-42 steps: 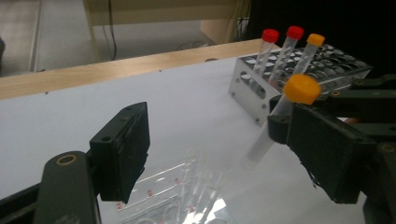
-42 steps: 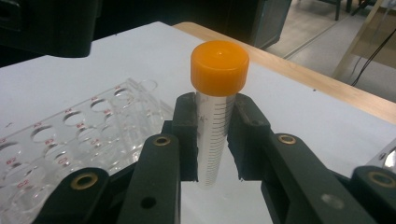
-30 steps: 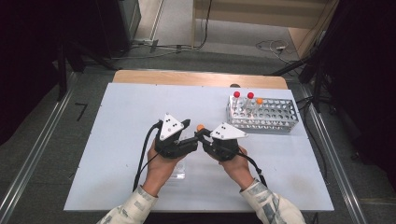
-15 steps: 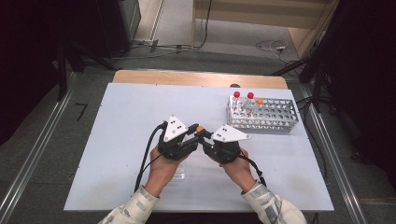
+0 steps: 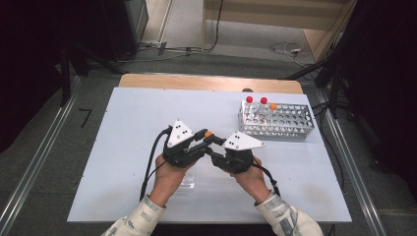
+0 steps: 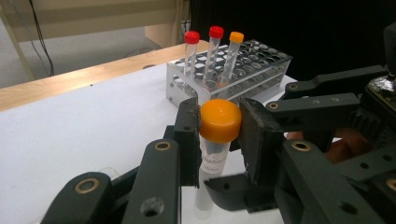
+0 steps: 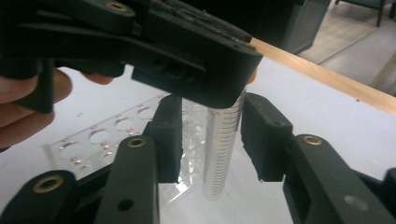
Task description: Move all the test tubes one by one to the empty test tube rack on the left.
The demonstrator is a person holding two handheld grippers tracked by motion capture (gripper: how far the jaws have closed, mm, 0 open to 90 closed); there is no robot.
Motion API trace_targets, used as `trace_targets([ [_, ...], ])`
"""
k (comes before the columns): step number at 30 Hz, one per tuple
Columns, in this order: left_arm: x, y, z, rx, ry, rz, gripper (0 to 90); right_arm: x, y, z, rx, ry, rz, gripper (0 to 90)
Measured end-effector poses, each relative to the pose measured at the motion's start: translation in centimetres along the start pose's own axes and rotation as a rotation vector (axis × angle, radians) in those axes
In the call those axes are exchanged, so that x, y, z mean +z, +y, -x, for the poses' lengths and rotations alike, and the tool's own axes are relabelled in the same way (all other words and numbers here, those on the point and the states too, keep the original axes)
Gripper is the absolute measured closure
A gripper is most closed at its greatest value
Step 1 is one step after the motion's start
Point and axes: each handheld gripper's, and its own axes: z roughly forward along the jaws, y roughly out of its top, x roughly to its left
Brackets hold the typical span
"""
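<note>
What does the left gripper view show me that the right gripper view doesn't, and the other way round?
Left gripper view: the left gripper, its fingers just closing, pinches the orange cap of a tube; behind stands a metal rack with three capped tubes. Right gripper view: the right gripper, its fingers just opening, stands apart from the tube's marked body, beside a clear rack. Both: the tube and the white table.

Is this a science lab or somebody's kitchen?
Probably a lab or test bench, not a kitchen. A metal tube rack holds capped test tubes, an orange-capped tube is being handled, and cables trail over the bare floor.
</note>
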Motion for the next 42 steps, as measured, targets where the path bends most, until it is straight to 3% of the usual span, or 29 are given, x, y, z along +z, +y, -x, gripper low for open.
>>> trace_targets([
  [7,-1.1,0.8,-0.3,-0.004,0.005,0.025,70.5,-0.4,0.4,-0.4,-0.005,0.035,0.013,41.8],
  [13,-2.0,1.2,-1.1,-0.023,0.014,0.024,70.5,-0.5,0.5,-0.5,-0.004,0.034,0.007,34.9],
  [20,-3.2,1.9,-1.9,-0.022,0.029,0.009,70.5,-0.7,0.5,0.3,0.014,0.009,0.016,34.9],
  [28,-4.2,2.2,-3.4,-0.047,0.059,0.007,70.5,-0.8,0.4,0.8,0.03,-0.011,0.013,35.0],
  [33,-4.7,2.3,-4.0,-0.051,0.084,0.011,70.5,-0.8,0.4,0.9,0.032,-0.014,0.011,35.0],
  [36,-4.7,2.3,-4.2,-0.034,0.128,0.02,70.5,-0.7,0.4,1.0,0.031,-0.014,0.01,35.2],
  [39,-4.2,2.0,-4.2,0.009,0.195,0.02,70.4,-0.7,0.3,1.0,0.027,-0.017,0.01,35.3],
  [42,-3.4,1.4,-4.6,0.001,0.209,0.019,70.5,-0.6,0.3,1.0,0.026,-0.024,0.005,35.6],
])
